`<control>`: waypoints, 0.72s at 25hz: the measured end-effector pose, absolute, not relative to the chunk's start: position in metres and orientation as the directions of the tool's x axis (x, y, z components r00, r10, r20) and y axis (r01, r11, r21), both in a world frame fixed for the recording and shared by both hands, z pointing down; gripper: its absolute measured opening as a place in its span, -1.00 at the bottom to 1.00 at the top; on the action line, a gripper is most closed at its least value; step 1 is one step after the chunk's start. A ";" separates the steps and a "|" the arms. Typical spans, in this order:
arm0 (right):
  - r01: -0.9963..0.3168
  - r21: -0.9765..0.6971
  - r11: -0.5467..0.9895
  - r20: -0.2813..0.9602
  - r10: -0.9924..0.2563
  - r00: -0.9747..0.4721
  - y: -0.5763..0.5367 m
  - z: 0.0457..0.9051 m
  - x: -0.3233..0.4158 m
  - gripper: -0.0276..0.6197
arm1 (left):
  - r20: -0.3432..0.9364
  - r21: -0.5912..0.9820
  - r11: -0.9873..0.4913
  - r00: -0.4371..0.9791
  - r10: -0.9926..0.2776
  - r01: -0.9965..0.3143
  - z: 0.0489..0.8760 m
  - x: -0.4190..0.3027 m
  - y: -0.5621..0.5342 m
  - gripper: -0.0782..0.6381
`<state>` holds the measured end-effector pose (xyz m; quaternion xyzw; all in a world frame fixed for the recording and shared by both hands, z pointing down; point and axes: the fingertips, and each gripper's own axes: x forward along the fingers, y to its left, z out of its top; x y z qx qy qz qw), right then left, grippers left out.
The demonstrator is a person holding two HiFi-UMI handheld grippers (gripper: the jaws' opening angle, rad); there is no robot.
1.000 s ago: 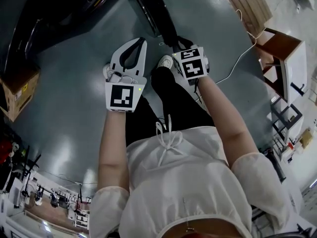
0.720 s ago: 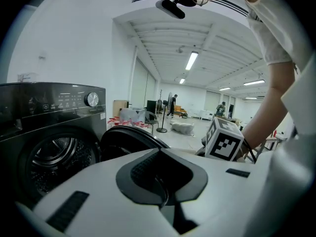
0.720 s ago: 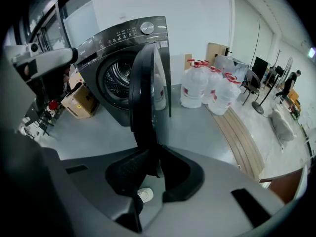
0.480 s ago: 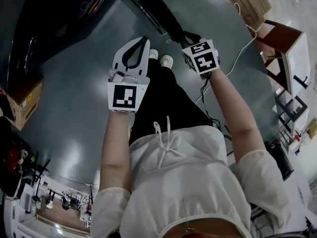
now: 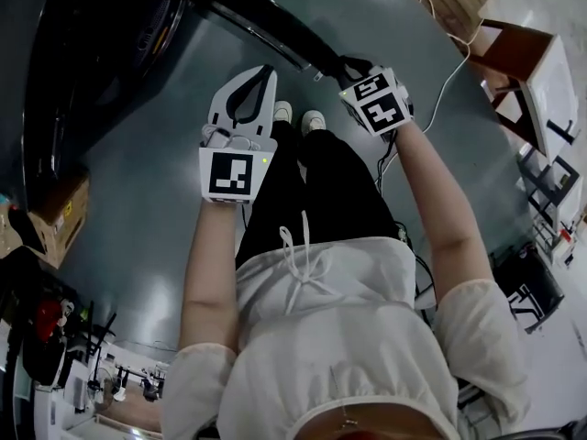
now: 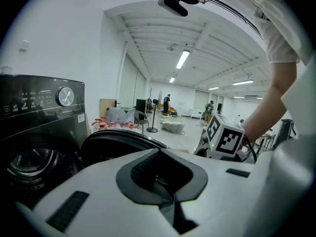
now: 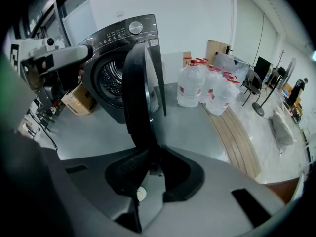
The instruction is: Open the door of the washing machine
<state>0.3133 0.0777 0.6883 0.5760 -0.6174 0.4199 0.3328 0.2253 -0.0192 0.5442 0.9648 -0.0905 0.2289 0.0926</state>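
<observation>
Grey polished floor [image 5: 138, 246] of a bright white-walled hall.

- Dark grey front-loading washing machine [image 7: 116, 58]: stands on the floor, round silver control dial [image 7: 136, 27] on its top panel, perforated steel drum [image 7: 109, 80] exposed. In the head view it lies at upper left.
- Round dark-rimmed door [image 7: 140, 93]: swung well out from the machine front, standing edge-on in the right gripper view. Its free edge is at the right gripper.
- Right gripper [image 7: 150, 164]: jaws pinch the door's edge between their ribbed pads. It points steeply downward, its marker cube uppermost in the head view.
- Left gripper [image 6: 159, 169]: jaws pressed together with nothing between them, held in the air beside the door and apart from it.
- Clear plastic water jugs with red caps [image 7: 197, 85]: grouped on the floor just right of the machine, by the wall.
- Brown cardboard box [image 7: 79, 98]: on the floor to the machine's left.
- Pale wooden planks [image 7: 232, 132]: flat on the floor near the jugs.
- White cable [image 5: 449, 90]: trailing across the floor at right.
</observation>
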 end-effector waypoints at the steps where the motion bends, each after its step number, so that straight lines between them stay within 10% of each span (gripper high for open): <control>1: -0.992 -0.130 -0.004 0.894 -0.433 -0.115 0.078 0.687 0.316 -0.71 | 0.457 0.134 -0.967 0.879 -0.133 -0.216 0.543 0.227 -0.018 -0.72; 18: -0.980 -0.127 0.156 0.878 -0.442 -0.184 0.061 0.696 0.383 -0.70 | 0.403 0.163 -0.870 0.836 -0.371 -0.465 0.563 0.265 -0.012 -0.72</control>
